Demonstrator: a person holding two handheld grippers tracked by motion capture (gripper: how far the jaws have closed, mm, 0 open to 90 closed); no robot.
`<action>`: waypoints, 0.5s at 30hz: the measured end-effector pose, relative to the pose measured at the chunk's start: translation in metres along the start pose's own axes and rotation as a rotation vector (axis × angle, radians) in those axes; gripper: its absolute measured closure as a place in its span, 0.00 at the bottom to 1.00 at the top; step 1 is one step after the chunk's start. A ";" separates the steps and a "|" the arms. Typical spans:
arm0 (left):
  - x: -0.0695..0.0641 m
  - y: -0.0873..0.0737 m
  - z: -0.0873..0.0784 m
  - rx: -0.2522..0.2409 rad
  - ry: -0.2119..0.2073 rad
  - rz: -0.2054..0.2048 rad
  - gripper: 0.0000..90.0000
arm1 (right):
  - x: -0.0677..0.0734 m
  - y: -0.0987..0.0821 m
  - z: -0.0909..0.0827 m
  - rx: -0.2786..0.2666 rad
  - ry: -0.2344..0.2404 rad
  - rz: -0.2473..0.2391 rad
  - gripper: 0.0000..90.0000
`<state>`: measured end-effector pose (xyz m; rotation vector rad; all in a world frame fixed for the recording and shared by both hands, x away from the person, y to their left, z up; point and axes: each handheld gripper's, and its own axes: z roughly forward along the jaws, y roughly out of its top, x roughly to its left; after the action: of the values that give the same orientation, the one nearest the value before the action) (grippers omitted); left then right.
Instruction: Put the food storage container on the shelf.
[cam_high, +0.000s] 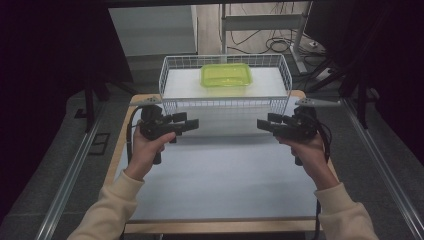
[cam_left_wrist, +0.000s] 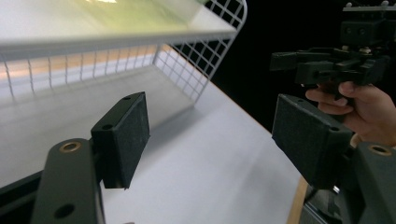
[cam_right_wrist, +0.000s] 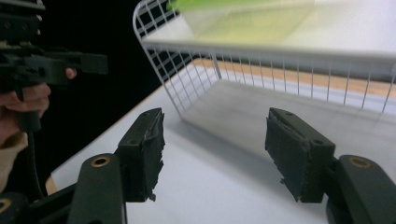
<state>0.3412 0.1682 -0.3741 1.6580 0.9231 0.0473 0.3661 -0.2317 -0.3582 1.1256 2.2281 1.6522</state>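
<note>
Both grippers over table, nothing held

Left gripper (cam_high: 192, 123) & right gripper (cam_high: 263, 124) point at each other above the white table (cam_high: 220, 175), well apart; jaws spread on both, nothing btwn them. Behind them, wire basket (cam_high: 172, 70) at table's far end w/ green plastic box (cam_high: 226, 75) lying inside, toward its back.

Your left gripper (cam_high: 192, 124) held level in your left hand (cam_high: 146, 150), jaws wide apart, nothing between, your right gripper (cam_high: 262, 124) opposite in your right hand (cam_high: 309, 152), jaws apart, tips facing.
</note>
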 end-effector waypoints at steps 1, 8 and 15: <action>0.000 0.000 0.000 0.000 0.000 0.000 0.30 | 0.000 0.000 0.000 0.000 0.000 0.000 0.41; -0.003 -0.045 0.002 0.066 0.010 0.022 0.30 | 0.006 -0.053 -0.007 0.058 -0.013 -0.043 0.39; -0.003 -0.077 0.005 0.108 0.054 0.051 0.30 | 0.002 -0.091 -0.007 0.091 0.001 -0.011 0.39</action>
<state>0.2998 0.1633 -0.4394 1.7878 0.9382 0.0789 0.3175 -0.2462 -0.4345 1.1310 2.3270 1.5625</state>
